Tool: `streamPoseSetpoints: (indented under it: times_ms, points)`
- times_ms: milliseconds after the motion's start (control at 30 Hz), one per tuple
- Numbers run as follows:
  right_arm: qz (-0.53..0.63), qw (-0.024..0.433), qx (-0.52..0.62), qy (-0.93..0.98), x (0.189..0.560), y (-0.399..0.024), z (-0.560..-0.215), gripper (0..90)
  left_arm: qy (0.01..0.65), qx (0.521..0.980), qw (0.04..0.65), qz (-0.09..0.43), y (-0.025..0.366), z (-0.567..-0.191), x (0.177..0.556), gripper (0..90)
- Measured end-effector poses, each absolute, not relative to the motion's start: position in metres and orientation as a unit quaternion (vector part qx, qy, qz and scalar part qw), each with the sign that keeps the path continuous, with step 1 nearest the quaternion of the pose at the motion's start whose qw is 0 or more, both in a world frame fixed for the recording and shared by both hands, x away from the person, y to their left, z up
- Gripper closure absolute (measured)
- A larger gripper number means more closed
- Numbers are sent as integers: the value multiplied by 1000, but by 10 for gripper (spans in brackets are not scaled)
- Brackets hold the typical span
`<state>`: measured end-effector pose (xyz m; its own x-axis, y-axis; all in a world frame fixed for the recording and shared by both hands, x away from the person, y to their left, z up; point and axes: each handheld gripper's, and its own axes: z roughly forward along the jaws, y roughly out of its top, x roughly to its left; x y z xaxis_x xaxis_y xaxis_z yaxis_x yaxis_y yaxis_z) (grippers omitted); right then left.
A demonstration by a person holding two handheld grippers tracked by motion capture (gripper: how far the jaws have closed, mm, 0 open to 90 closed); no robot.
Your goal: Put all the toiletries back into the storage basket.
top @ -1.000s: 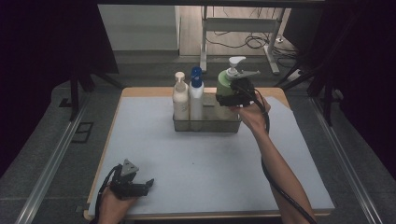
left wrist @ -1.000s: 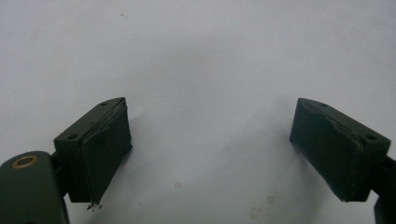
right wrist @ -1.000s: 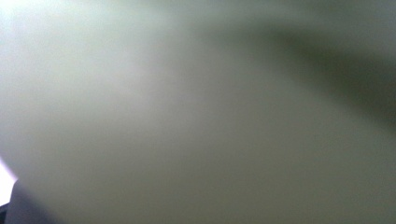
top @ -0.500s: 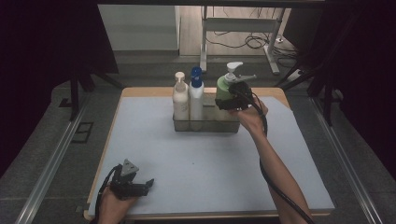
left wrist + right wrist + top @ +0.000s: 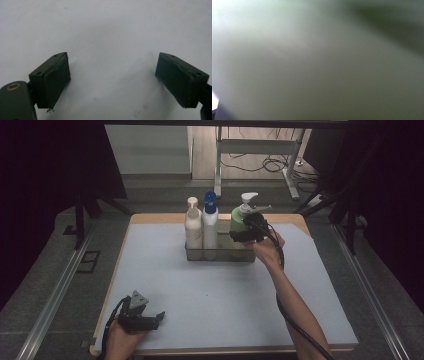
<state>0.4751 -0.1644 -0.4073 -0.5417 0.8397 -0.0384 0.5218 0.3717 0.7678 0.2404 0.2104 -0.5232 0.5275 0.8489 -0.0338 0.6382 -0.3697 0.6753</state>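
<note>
Since a second ago we see the green bottle (image 5: 239,222) sink: it hung above the right end of the caddy (image 5: 220,254) and now its base sits down inside that end, so we judge the placing nearly done, with only the release and a clean retreat left. Our right gripper (image 5: 247,232) is clamped around the bottle's body from the near right side, jaws spread wide by its girth; in the right gripper view the bottle (image 5: 317,65) is a pale green blur pressed close to the lens. The bottle stands upright, long axis vertical, just right of the blue-capped bottle (image 5: 210,220) and the cream one (image 5: 193,222), near them though we cannot tell if it touches. Its white pump (image 5: 248,200) is on top, the spout pointing right and a little away from us. Our left gripper (image 5: 145,317) has kept its place at the near left corner of the mat (image 5: 210,310), jaws wide and bare, resting over plain mat (image 5: 107,37) with nothing between the pads (image 5: 56,80)
</note>
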Motion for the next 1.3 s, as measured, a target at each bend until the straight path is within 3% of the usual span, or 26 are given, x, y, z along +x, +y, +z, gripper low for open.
streamPoseSetpoints:
  times_ms: [600, 1300]
  points:
    - [360, 204, 437, 798, 477, -167, -426, 118, 458, 811, 324, 162, 210, -523, 240, 120]
    - [359, 199, 432, 803, 475, -169, -424, 105, 458, 812, 324, 162, 210, -523, 240, 121]
